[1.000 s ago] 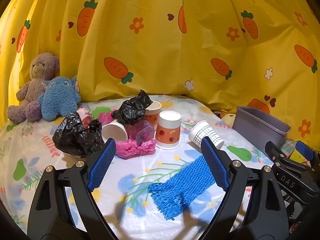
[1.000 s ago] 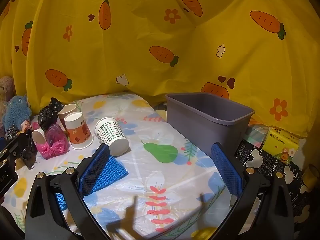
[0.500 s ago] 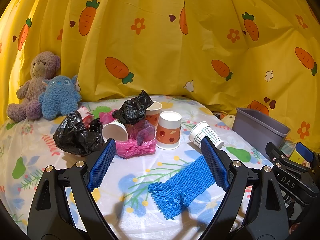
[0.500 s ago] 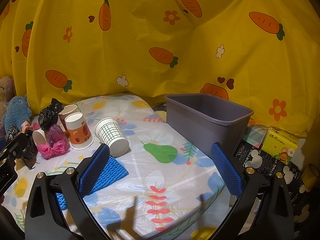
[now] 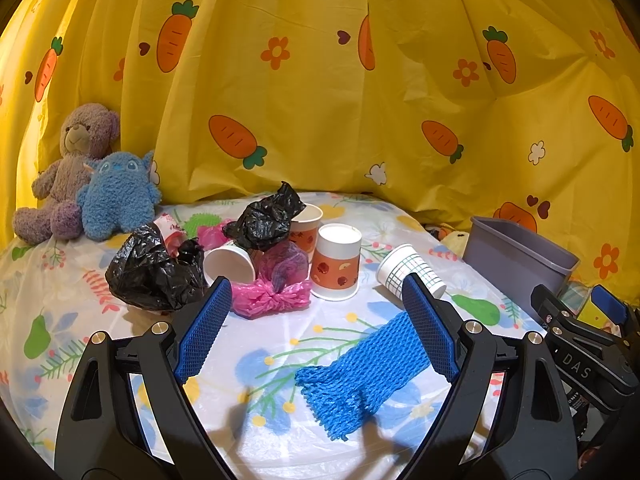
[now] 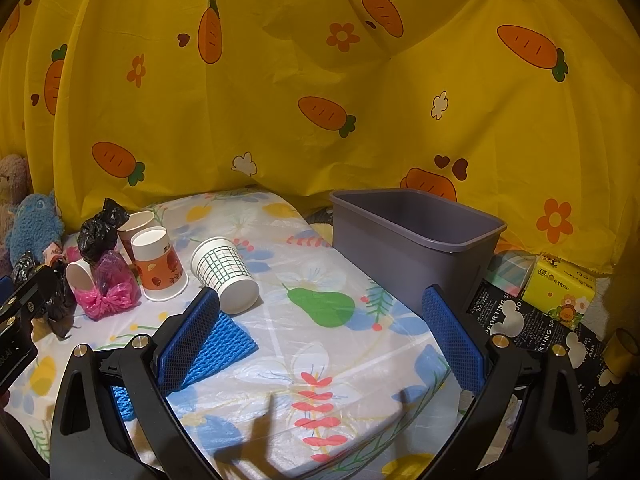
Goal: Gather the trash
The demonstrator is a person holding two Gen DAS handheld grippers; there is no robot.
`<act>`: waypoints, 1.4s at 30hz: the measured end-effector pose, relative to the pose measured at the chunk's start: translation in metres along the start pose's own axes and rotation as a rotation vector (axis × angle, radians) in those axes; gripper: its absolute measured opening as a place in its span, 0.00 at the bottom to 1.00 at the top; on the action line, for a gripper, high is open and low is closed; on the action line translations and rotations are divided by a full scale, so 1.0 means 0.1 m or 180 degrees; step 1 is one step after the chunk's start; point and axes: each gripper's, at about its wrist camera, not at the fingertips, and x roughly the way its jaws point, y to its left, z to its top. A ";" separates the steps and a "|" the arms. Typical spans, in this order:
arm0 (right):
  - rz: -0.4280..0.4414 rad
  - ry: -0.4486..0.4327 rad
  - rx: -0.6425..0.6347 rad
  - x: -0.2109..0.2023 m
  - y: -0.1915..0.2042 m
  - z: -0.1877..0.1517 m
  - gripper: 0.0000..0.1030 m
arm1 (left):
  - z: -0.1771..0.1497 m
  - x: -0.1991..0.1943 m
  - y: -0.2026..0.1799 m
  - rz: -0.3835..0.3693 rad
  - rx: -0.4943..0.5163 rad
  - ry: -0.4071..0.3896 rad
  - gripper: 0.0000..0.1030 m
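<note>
Trash lies on the table: a blue foam net (image 5: 362,364) nearest me, a checked paper cup (image 5: 410,272) on its side, an upright orange cup (image 5: 337,262), a pink bag (image 5: 270,296), a tipped white cup (image 5: 230,262) and two black bags (image 5: 154,270) (image 5: 268,216). My left gripper (image 5: 316,328) is open and empty, above the table just short of the net. My right gripper (image 6: 318,338) is open and empty, with the net (image 6: 224,340) by its left finger. The grey bin (image 6: 416,236) stands at the table's right edge.
Two plush toys (image 5: 84,184) sit at the back left. A yellow carrot-print curtain (image 5: 320,80) closes off the back. A yellow tissue pack (image 6: 560,288) and dark printed packaging (image 6: 520,320) lie right of the bin. The right gripper's body (image 5: 588,344) shows in the left view.
Both views have shifted only slightly; the scene sits a little lower in the left view. Nothing was taken hold of or moved on the table.
</note>
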 end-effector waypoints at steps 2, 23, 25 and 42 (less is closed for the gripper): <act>0.0002 -0.0006 0.0005 0.00 0.00 0.00 0.95 | 0.00 0.00 0.00 0.0004 0.0001 0.0001 0.83; 0.0021 -0.0017 0.0006 -0.03 -0.01 0.00 0.95 | 0.01 0.01 0.00 0.0002 0.0002 -0.0005 0.83; 0.0020 -0.0021 0.0003 -0.04 -0.02 0.01 0.95 | 0.01 0.01 0.00 0.0000 0.0002 -0.0004 0.83; 0.0099 -0.0058 -0.0004 -0.03 0.01 0.00 0.95 | 0.01 0.00 0.00 0.0000 -0.0003 -0.0007 0.83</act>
